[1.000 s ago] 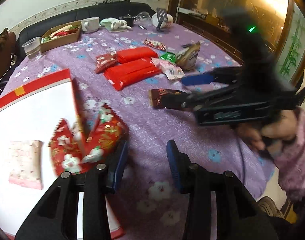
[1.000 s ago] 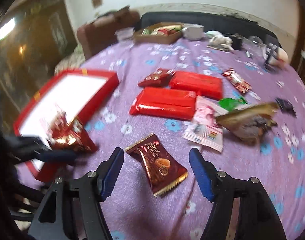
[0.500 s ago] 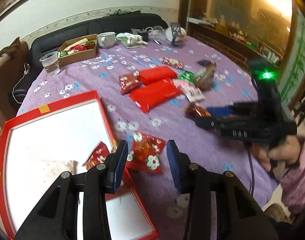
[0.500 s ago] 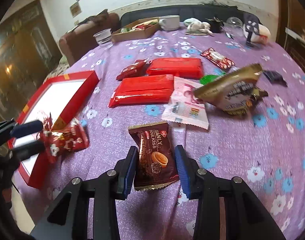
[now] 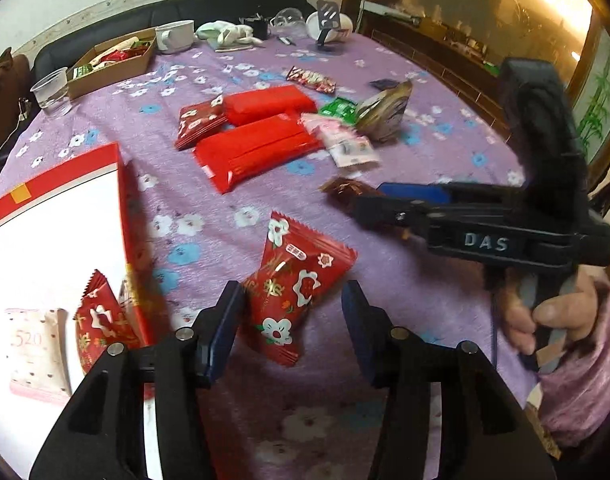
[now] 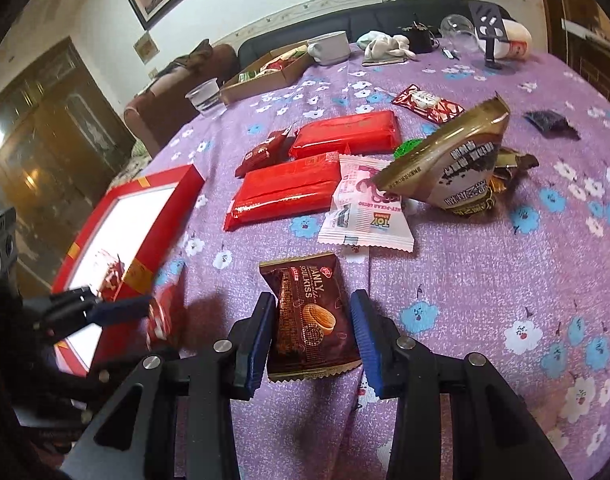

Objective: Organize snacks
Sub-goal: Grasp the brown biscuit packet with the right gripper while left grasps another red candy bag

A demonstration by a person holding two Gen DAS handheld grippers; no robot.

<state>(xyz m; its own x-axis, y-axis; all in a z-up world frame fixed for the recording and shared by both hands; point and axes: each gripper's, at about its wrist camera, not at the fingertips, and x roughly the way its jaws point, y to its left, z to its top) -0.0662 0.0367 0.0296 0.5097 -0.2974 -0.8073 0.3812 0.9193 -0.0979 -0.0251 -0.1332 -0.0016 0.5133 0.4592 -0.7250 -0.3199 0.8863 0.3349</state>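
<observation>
Left wrist: left gripper [image 5: 289, 316] jaws opening, red flower-print snack packet [image 5: 295, 286] loose between them on purple tablecloth [image 5: 225, 208], beside red gift box [image 5: 133, 248]. Right wrist: right gripper [image 6: 312, 336] clamped on brown biscuit packet [image 6: 309, 316], lying on cloth.

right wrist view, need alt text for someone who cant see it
The right gripper clamps a brown cookie packet above a purple flowered tablecloth. Red packs and other snacks lie beyond, and a red box sits at left.

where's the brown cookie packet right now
In the right wrist view, the brown cookie packet sits low centre between the right gripper pads, just below the white-pink wrapper.
</observation>
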